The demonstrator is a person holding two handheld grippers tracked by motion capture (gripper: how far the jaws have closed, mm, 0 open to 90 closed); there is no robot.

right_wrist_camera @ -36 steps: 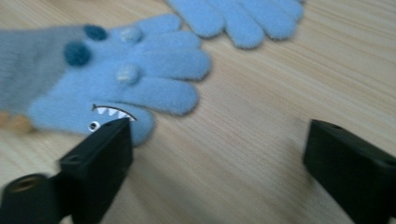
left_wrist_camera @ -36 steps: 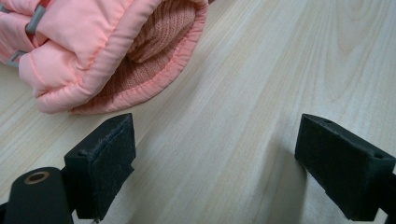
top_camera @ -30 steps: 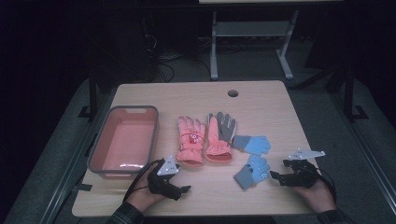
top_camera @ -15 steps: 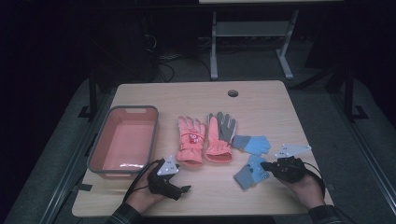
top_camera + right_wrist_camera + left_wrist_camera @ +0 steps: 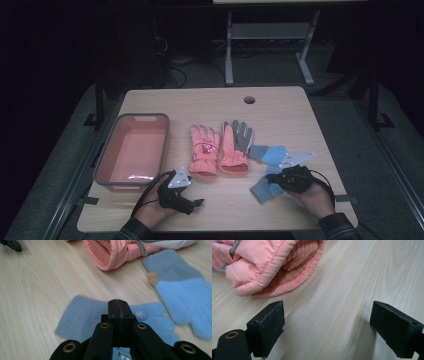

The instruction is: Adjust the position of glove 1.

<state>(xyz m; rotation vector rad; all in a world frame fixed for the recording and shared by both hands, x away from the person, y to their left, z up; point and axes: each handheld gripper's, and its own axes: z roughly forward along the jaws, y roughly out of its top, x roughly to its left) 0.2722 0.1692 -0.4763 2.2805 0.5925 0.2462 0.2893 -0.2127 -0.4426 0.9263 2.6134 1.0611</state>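
Observation:
Two pink gloves lie side by side mid-table, one back up [image 5: 204, 152], the other [image 5: 235, 147] showing a grey palm. To their right lie two blue knit gloves, a far one [image 5: 270, 154] and a near one [image 5: 262, 189]. My right gripper [image 5: 274, 179] hovers over the near blue glove [image 5: 80, 315] with its jaws pressed together [image 5: 118, 305]; I see no fabric between the pads. The far blue glove [image 5: 180, 290] lies beyond. My left gripper [image 5: 194, 203] rests near the front edge, jaws wide open [image 5: 327, 325] over bare wood, just short of a pink glove's cuff [image 5: 274, 267].
A pink rectangular bin [image 5: 116, 150] stands at the table's left side. A round cable hole [image 5: 249, 99] sits near the far edge. Bare wood lies between the two hands along the front edge. A metal frame stands on the floor behind the table.
My right hand has moved left from the table's right side onto the near blue glove. The left hand has stayed put.

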